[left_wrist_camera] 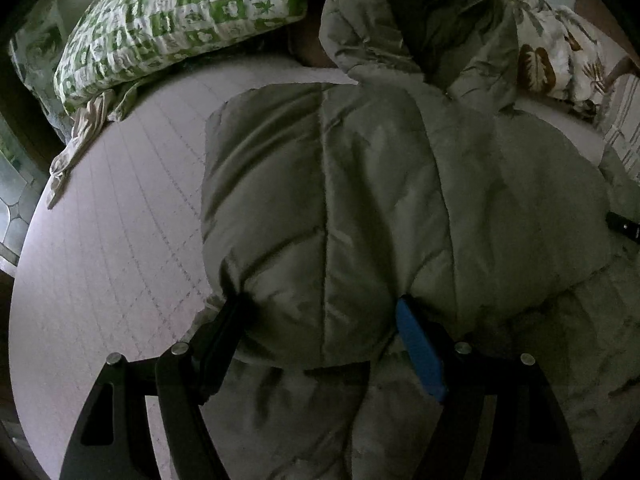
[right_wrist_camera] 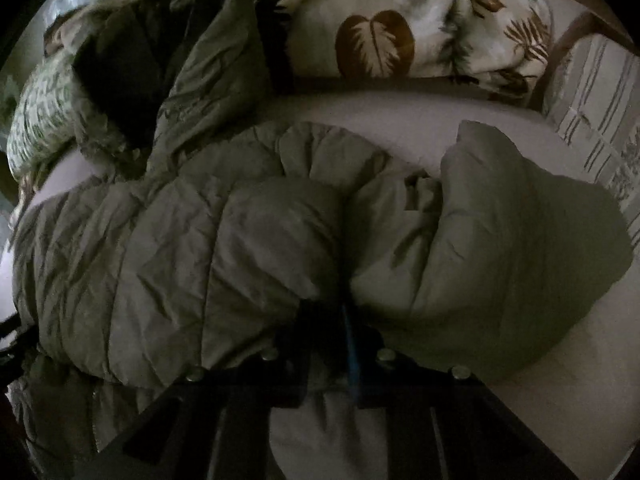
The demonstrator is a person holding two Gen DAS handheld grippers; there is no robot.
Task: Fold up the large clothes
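Observation:
An olive-green quilted puffer jacket (left_wrist_camera: 360,200) lies on the bed, its hood (left_wrist_camera: 420,32) at the far end. My left gripper (left_wrist_camera: 320,312) has its fingers wide apart, one on each side of a thick folded bulge of the jacket; whether they press it is unclear. In the right wrist view the jacket (right_wrist_camera: 200,240) fills the middle. My right gripper (right_wrist_camera: 344,312) is shut on a pinch of the jacket fabric, with a puffy folded part (right_wrist_camera: 500,240) to the right of it. Its tips are buried in the cloth.
The pale pink quilted bed sheet (left_wrist_camera: 120,220) lies bare to the left. A green-and-white pillow (left_wrist_camera: 180,20) sits at the far left. A leaf-print duvet (right_wrist_camera: 380,40) is bunched at the far side. A striped pillow (right_wrist_camera: 600,120) is at the right edge.

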